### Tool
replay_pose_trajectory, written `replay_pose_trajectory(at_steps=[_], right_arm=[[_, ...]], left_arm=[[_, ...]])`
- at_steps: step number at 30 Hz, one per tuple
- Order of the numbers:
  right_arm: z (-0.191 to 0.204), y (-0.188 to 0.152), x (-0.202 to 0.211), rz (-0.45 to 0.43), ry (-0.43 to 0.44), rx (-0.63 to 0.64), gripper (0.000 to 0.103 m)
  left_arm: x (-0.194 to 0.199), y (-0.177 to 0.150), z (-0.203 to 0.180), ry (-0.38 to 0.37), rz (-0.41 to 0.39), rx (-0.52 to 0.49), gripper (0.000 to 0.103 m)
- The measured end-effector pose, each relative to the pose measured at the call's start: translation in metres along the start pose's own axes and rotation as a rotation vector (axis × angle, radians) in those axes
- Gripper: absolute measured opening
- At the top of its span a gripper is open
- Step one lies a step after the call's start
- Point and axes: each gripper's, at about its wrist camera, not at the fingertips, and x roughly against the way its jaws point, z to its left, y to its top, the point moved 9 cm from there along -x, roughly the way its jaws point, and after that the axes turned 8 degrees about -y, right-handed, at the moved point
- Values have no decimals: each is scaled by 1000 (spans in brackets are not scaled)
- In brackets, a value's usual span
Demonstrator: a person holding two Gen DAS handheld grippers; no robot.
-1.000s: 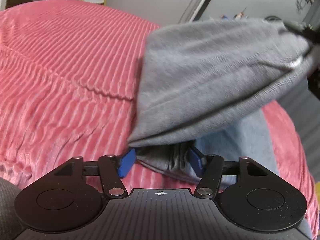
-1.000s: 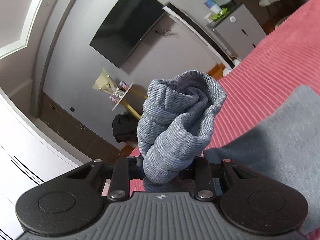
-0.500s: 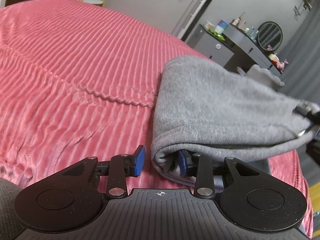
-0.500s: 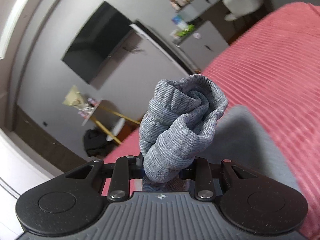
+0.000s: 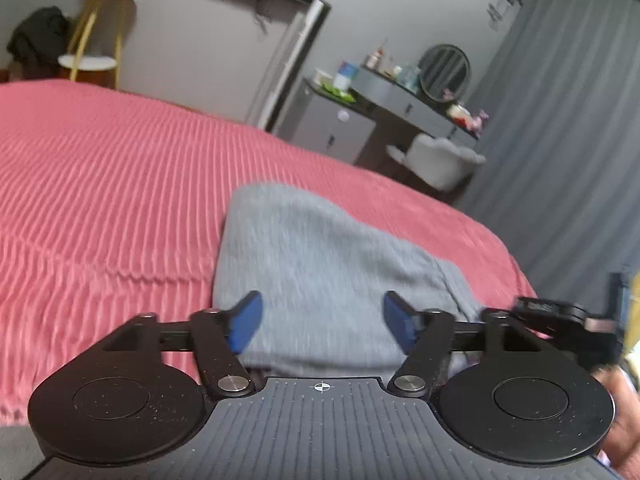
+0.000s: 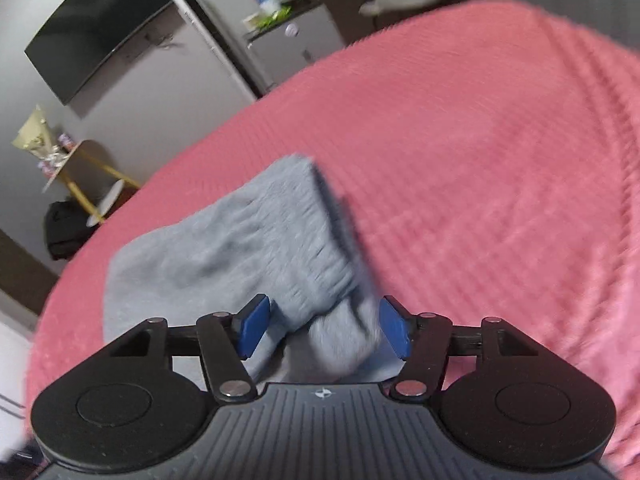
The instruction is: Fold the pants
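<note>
Left wrist view: left gripper (image 5: 322,322) has its blue pads (image 5: 244,322) spread wide w/ nothing pinched; its jaws have just been opening, and the pants (image 5: 320,264) lie past the tips, not pressed by either pad. Right wrist view: right gripper (image 6: 322,328) is also spread, jaws just been opening; the ribbed cuff end of the pants (image 6: 304,240) sits between the pads but looks loose, no squeeze visible. Frames are blurred, so contact at the right pad can't be ruled out.

Pants: grey knit, soft & light, prob. sweatpant fabric. They lie folded in a thick bundle on the bed (image 5: 100,200), cuff end on top, nearest the right gripper. Judgement: no stiffness at all, so any edge sags when lifted; layers will slide on each other, so pinch through all the layers at a folded edge or at the ribbed cuff, which is thicker & gives better bite. Not fragile, not slippery. Two corners at once would keep the fold square.

Bed: pink ribbed cover, plush, prob. grabby enough that the bundle stays put but gives under a downward push.

Room, outward: grey cabinet (image 5: 336,128) and dresser w/ round mirror (image 5: 444,66) beyond the bed, wall TV (image 6: 100,28), grey curtain (image 5: 568,120), small yellow-legged side table (image 5: 90,40) w/ a dark bag (image 5: 38,36) near it.
</note>
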Motion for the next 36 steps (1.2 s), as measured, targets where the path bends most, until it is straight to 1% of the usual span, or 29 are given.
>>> replay_pose_trajectory(at_steps=[1,2,4,5,6,7,8,9,10,11,14,16,18,21,23,25,27,29,31,36], right_arm=[[4,5,4,-27,-3,12,61],[12,11,8,-52,14,30,61],[31,18,10,-82,56,87,60],[43,20,8,-96,67,130,57],[56,20,5,-113,80,188,52],[68,21,1,-128,93,235,44],[80,22,-4,-135,106,277,40],[91,21,-13,-127,118,306,36],[102,19,-22,-108,129,328,28],[112,17,-34,-80,129,350,25],[135,12,-66,-28,115,417,25],[144,6,-91,10,89,435,25],[145,7,-109,23,72,422,22],[147,11,-116,14,88,381,21],[144,10,-109,21,88,380,23],[140,-1,-98,37,84,405,24],[131,-18,-82,46,103,401,24],[116,-30,-65,58,136,359,24],[97,-38,-50,74,145,302,25],[53,-33,-24,123,253,-9,25]], left_arm=[[-10,-1,4,20,7,19,80],[-21,-4,9,38,17,34,80],[-44,-17,21,108,52,39,80],[-55,-26,29,145,88,40,78],[-65,-39,38,179,148,36,78],[-72,-49,45,204,190,19,83],[-74,-52,47,214,196,0,84],[-73,-51,49,205,192,2,84],[-73,-49,51,194,187,23,84],[-73,-49,54,188,185,43,85],[-75,-54,57,192,191,53,88],[-76,-55,58,196,188,53,91],[-78,-54,59,196,185,50,91],[-83,-51,57,194,183,55,92],[-84,-51,59,192,181,66,93],[-86,-50,61,191,178,73,93],[-87,-50,61,194,174,73,93],[-88,-50,62,198,171,70,94],[-90,-49,62,200,170,64,95],[-92,-48,66,194,173,94,96]])
